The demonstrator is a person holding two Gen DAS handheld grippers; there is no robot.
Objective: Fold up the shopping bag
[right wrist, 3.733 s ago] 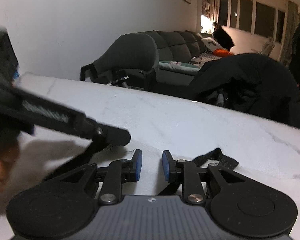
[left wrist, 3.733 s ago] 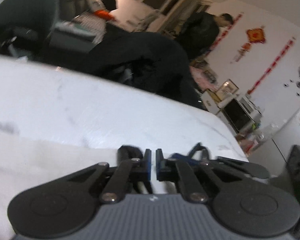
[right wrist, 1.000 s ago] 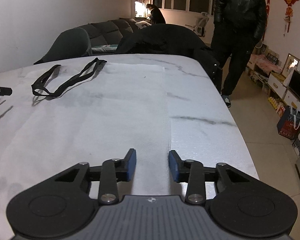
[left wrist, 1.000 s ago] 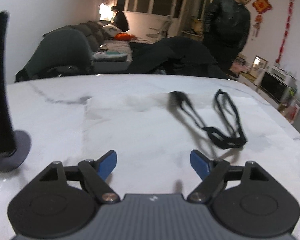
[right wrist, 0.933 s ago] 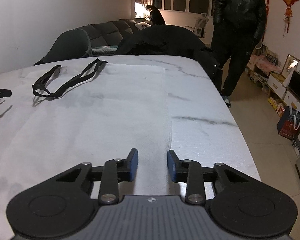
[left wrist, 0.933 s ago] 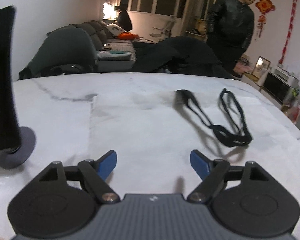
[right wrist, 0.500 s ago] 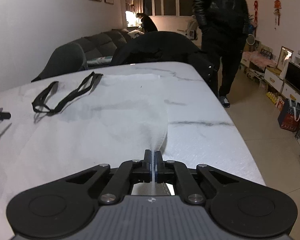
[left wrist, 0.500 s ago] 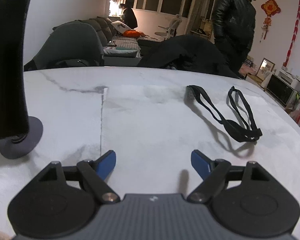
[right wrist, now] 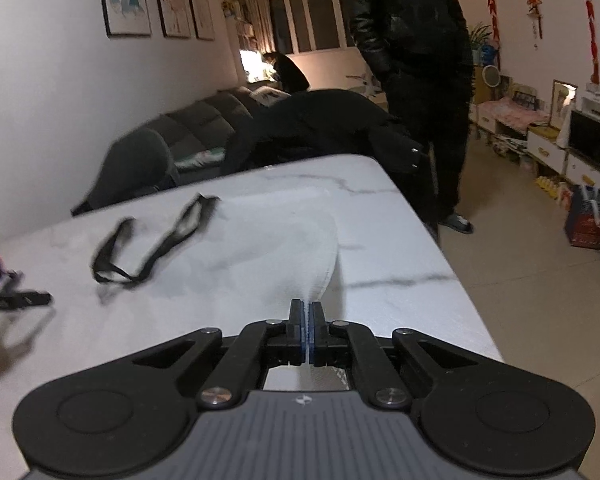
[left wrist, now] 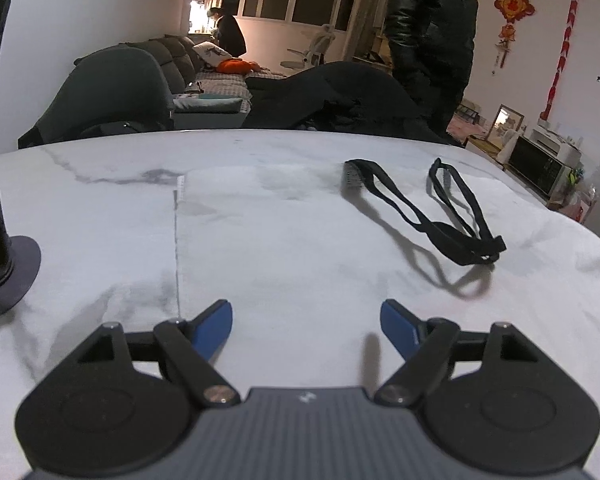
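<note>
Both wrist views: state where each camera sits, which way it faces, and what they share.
Left wrist: rides the open left gripper, low over the white fabric shopping bag, facing the sofa; only its fingers show.
Right wrist: rides the right gripper, shut on the bag's lifted right edge, facing the same way.
Shared: black webbing handles, white marble table, standing person in black jacket.

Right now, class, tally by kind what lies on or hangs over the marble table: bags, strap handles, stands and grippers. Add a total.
white shopping bag: 1
black strap handles: 2
black stand: 1
grippers: 2, the left gripper and the right gripper
Total: 6
</note>
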